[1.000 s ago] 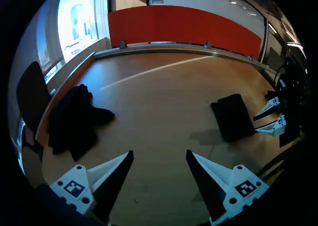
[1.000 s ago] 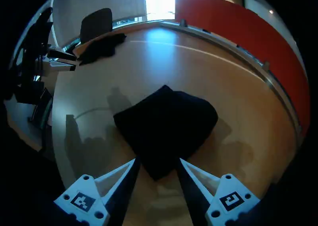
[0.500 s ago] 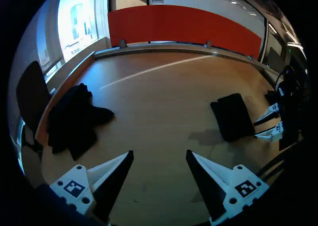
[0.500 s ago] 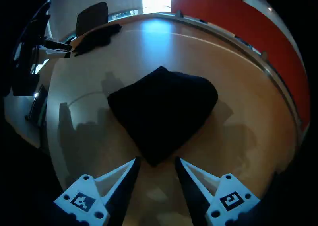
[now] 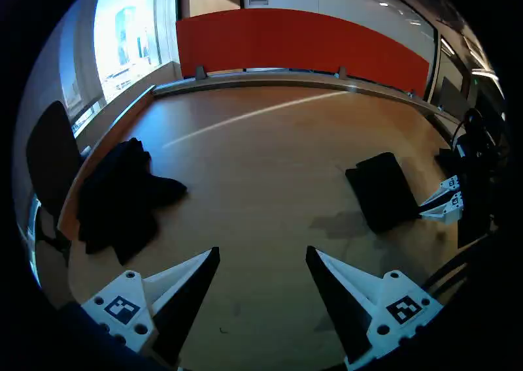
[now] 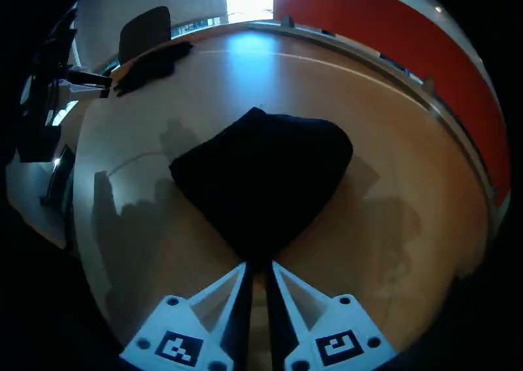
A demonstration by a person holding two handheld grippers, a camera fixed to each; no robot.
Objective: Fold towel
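**Surface.** The work surface is a wide wooden table with an orange partition along its far edge and a window beyond its left side.

**Left gripper view.**
- The left gripper hovers over bare wood. Its fingers are wide apart and hold nothing.
- The towel, dark and already folded to a compact rectangle, lies ahead and to the right of this gripper, well apart from it.
- The towel's long axis runs roughly away from the gripper.
- The right gripper sits at the towel's right-hand edge, touching it.
- A loose cloth pile lies ahead to the left, near the table edge, with a chair beyond it.

**Right gripper view.**
- The right gripper has its fingers drawn in to a narrow slit.
- The nearest corner of the towel runs in between the tips. Both tips appear to press on that corner.
- The towel lies straight ahead, corner-on, so the diagonal from the pinched corner leads directly away from the fingers.
- The left gripper shows far ahead to the left, near the cloth pile.

**Governing relation.** The right gripper is at the towel and the left is well away. Any next move on the towel therefore probably starts from the right gripper's corner and pulls or lifts along that forward diagonal.
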